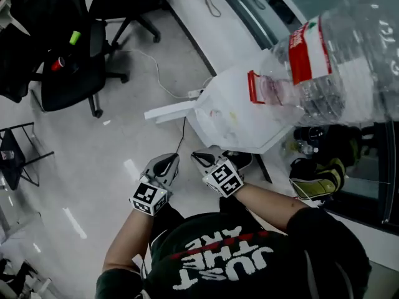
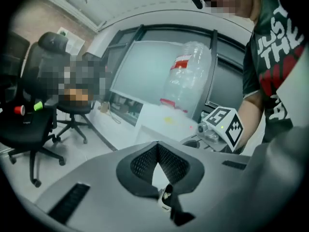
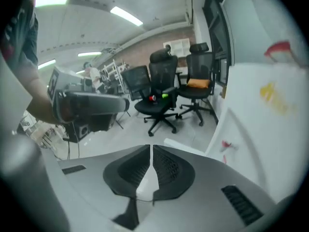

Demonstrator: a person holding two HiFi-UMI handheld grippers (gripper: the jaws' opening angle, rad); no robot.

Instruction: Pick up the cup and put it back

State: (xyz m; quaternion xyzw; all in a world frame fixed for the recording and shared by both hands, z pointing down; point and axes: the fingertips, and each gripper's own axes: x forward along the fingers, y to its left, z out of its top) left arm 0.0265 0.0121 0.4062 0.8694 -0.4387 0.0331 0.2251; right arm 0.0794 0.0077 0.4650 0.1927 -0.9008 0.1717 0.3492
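No cup shows in any view. My left gripper (image 1: 169,161) and right gripper (image 1: 198,157) hang side by side close to the person's chest, above the pale floor, in front of a white water dispenser (image 1: 237,114). A large clear bottle with a red label (image 1: 349,61) tops the dispenser. In the left gripper view the left gripper (image 2: 157,145) has its pads meeting at the tips, with nothing between them. The right gripper (image 3: 152,148) shows only a thin slit between its pads and holds nothing. Each gripper appears in the other's view: the right one's marker cube (image 2: 227,124), the left gripper (image 3: 91,105).
Black office chairs (image 1: 68,61) stand at the left of the floor; the chairs (image 3: 159,93) also appear in the right gripper view. A white cable (image 1: 162,80) trails to the dispenser's base. A black and yellow object (image 1: 318,179) lies at the right by a dark glass wall.
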